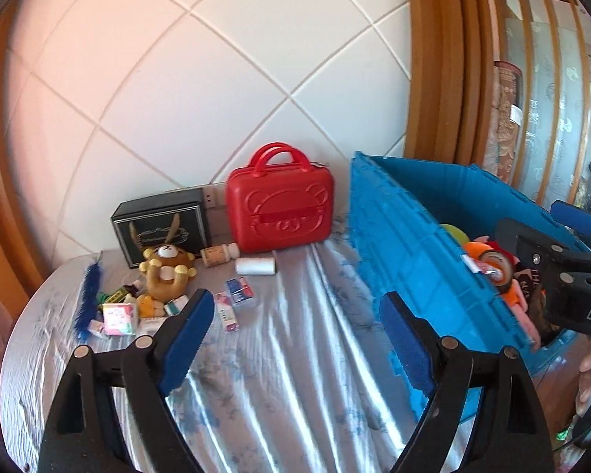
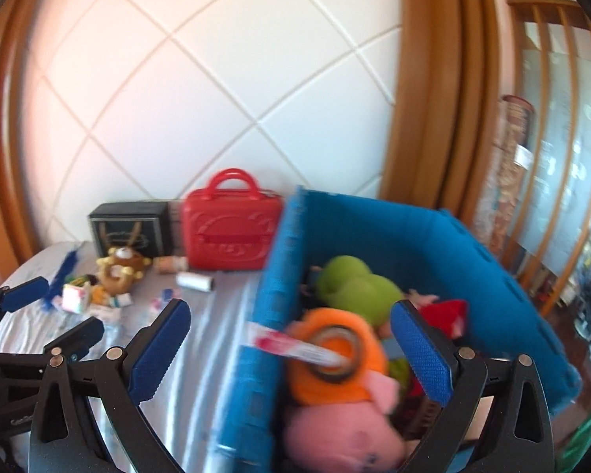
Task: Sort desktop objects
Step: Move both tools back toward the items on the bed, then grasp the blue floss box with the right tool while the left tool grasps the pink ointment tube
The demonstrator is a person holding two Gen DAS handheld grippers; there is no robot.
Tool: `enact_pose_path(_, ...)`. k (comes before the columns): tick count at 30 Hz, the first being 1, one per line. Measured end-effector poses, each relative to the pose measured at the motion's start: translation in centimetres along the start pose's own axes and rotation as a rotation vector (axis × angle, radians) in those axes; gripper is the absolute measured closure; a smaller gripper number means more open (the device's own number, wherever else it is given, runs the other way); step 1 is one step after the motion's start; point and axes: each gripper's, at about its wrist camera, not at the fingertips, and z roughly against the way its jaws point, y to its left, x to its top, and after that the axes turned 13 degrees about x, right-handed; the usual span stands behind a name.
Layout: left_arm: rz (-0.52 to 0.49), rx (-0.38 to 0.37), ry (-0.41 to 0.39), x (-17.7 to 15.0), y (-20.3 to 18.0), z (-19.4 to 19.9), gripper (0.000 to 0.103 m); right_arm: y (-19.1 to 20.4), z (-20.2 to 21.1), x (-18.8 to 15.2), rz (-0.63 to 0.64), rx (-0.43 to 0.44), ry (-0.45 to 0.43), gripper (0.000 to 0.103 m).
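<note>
Currently I hold both claws apart and empty: left gripper (image 1: 295, 335) faces the clutter (image 1: 145, 299) by the desk's (image 1: 279, 354) far-left edge; right gripper (image 2: 291, 351) overhangs the blue crate (image 2: 472, 260).

I saw a bench (image 1: 279, 358) draped in a shiny pale blue cloth (image 1: 295, 315). A red case (image 1: 280, 201) stood upright at its back edge, my landmark. Left of it stood a black box (image 1: 159, 226), a brown plush bear (image 1: 167, 272) in front of that. A small bottle (image 1: 218, 254) and a white spool (image 1: 255, 266) lay just before the case. Farther left lay a blue feather (image 1: 88, 297) and small packets (image 1: 118, 317). Right of the case sat a blue crate (image 1: 406, 244).
</note>
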Motion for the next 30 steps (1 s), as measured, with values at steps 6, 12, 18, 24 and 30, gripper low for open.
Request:
enact_pose_path(6,0.069,0.108,0.061,-1.4,7.3,-2.8,0.017,6.9,-4.4,0.6,0.063,0.135,0.041,0.0)
enact_pose_path(12,0.126,0.182,0.152,-3.2,12.8,-7.2,0.017,11.2,-10.0,0.0,0.077,0.212,0.123,0.0)
enact_pose_path(18,0.13,0.163,0.238,-4.1,13.5,-13.5,0.017,12.2,-16.8,-0.6,0.062,0.225,0.212,0.0)
enact_pose_path(24,0.1,0.091,0.357,-5.2,11.0,-23.2,0.017,11.1,-25.1,-1.6,0.022,0.202,0.306,0.0)
enact_pose_path(30,0.053,0.015,0.465,-6.8,7.1,-34.2,0.017,8.6,-34.8,-4.1,-0.056,0.162,0.402,0.0)
